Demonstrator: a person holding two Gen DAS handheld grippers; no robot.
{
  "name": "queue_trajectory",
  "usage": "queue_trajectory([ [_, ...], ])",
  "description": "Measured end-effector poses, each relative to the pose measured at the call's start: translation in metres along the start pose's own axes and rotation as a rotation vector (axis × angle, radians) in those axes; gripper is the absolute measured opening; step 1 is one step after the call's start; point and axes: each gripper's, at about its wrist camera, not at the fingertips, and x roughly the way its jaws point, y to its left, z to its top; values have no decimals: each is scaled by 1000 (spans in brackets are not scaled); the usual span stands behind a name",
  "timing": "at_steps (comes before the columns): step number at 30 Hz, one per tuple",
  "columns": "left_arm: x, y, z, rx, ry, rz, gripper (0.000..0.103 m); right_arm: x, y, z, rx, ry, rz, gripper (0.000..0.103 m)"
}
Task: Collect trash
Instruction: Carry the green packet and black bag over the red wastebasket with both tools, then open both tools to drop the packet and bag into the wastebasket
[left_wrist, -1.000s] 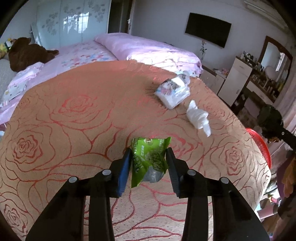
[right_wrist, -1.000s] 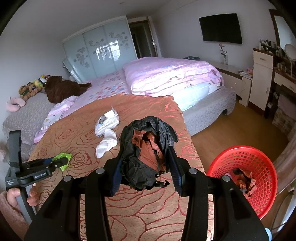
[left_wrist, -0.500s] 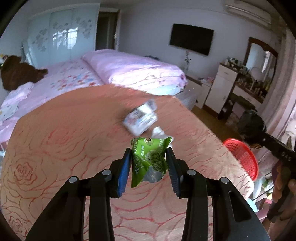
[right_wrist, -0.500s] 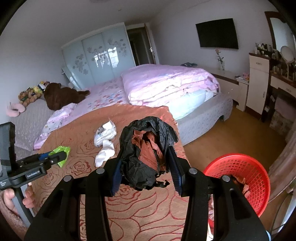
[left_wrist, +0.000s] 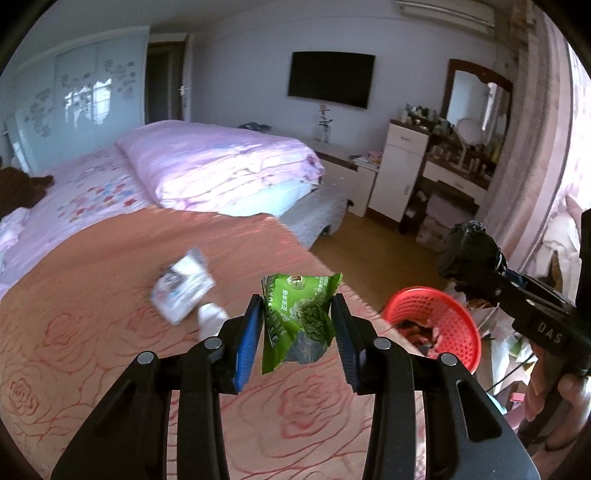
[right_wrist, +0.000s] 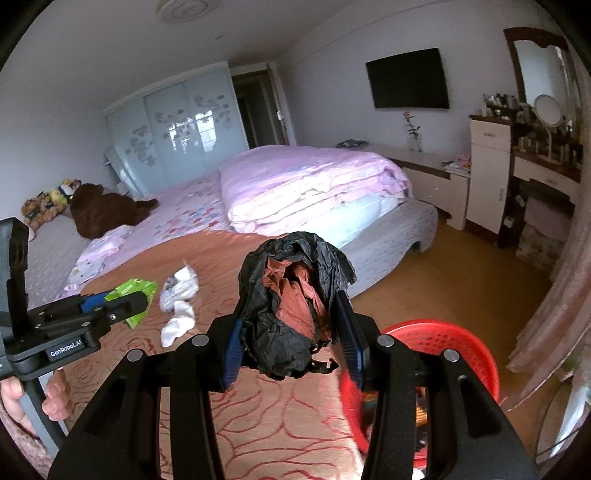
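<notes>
The rose-patterned bed cover (left_wrist: 110, 350) lay beneath you, red basket (left_wrist: 448, 314) beside it. Your left tool (left_wrist: 295, 328) pinched the green snack wrapper (left_wrist: 299, 321); your right tool (right_wrist: 291, 332) clamped the crumpled black bag (right_wrist: 280, 332). You needed each tool centred above the basket before releasing.

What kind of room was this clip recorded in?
A home bedroom, by all signs: a bed with a folded pink quilt, a sliding-door wardrobe, and a dressing table with a mirror. A wall-mounted TV faces the bed.
</notes>
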Motion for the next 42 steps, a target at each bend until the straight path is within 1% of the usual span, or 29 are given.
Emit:
queue_trajectory([
  [13, 31, -70, 17, 79, 18, -116, 37, -26, -61, -1, 48, -29, -133, 44],
  [21, 62, -116, 13, 118, 62, -170, 37, -34, -99, -16, 107, -24, -189, 44],
  [25, 81, -142, 5, 164, 98, -179, 37, -28, -114, -27, 131, 5, -208, 44],
  [31, 108, -166, -12, 227, 168, -183, 37, -11, -130, -43, 155, 65, -233, 44],
  [36, 125, -176, -23, 268, 218, -196, 37, 4, -136, -54, 164, 120, -227, 45],
  [39, 132, -175, -28, 269, 250, -200, 39, 10, -137, -59, 175, 139, -218, 45],
  [40, 134, -174, -30, 269, 256, -198, 42, 12, -138, -60, 184, 147, -210, 46],
  [42, 137, -172, -32, 268, 267, -190, 44, 15, -139, -62, 199, 157, -206, 51],
])
